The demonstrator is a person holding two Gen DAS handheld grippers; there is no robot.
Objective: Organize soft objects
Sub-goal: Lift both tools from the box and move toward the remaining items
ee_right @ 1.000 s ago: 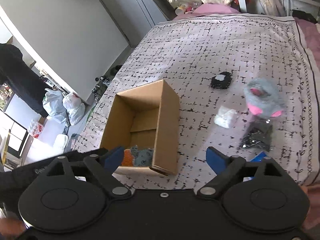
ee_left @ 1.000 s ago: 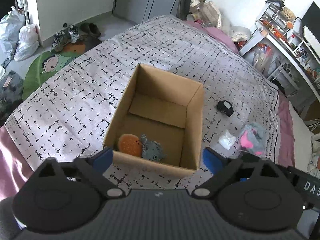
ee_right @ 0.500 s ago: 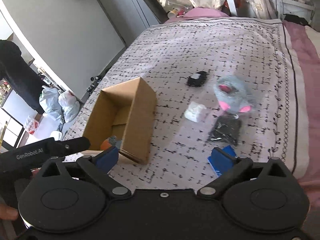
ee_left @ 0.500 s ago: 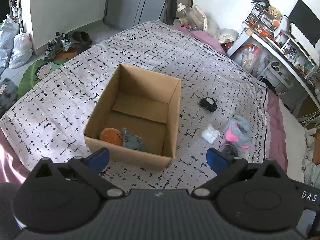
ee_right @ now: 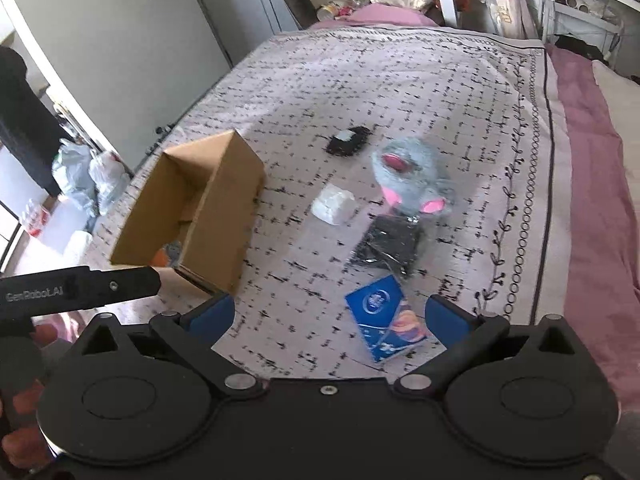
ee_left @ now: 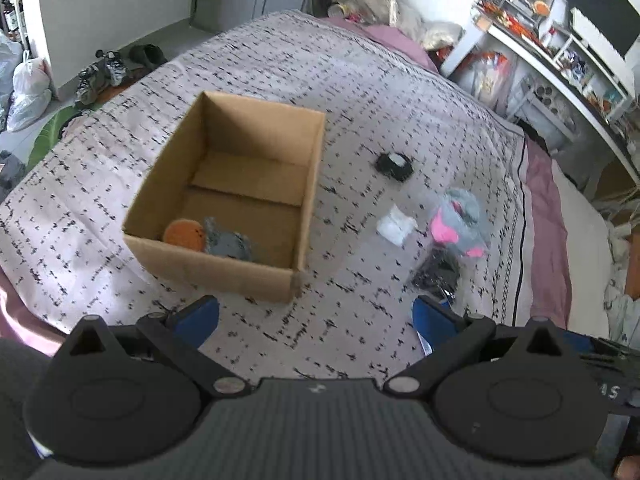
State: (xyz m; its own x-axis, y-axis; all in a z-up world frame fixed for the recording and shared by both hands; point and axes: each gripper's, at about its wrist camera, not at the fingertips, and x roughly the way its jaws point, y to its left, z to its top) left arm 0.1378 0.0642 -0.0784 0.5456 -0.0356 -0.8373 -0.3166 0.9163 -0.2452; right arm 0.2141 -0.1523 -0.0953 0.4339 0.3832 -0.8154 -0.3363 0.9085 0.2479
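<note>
An open cardboard box (ee_left: 308, 184) (ee_right: 236, 208) stands on the patterned bedspread. Inside it lie an orange round soft toy (ee_left: 184, 234) and a grey soft toy (ee_left: 230, 244). To the right of the box lie a grey and pink plush (ee_left: 460, 218) (ee_right: 412, 176), a white soft lump (ee_left: 396, 224) (ee_right: 334, 206), a black packet (ee_left: 436, 274) (ee_right: 390, 244), a small black object (ee_left: 394, 164) (ee_right: 348, 140) and a blue packet (ee_right: 386, 316). My left gripper (ee_left: 316, 312) is open and empty, in front of the box. My right gripper (ee_right: 330, 316) is open and empty, above the blue packet.
The bedspread (ee_left: 248, 56) covers a bed with a pink sheet edge (ee_right: 592, 152). A white desk with clutter (ee_left: 552, 52) stands at the right. Shoes and plastic bags (ee_left: 24, 84) lie on the floor at the left. The left gripper's body (ee_right: 76, 290) shows at the right view's left.
Both grippers have swung to the right. The box has shifted left in both views, and the blue packet has come into the right wrist view between the fingers.
</note>
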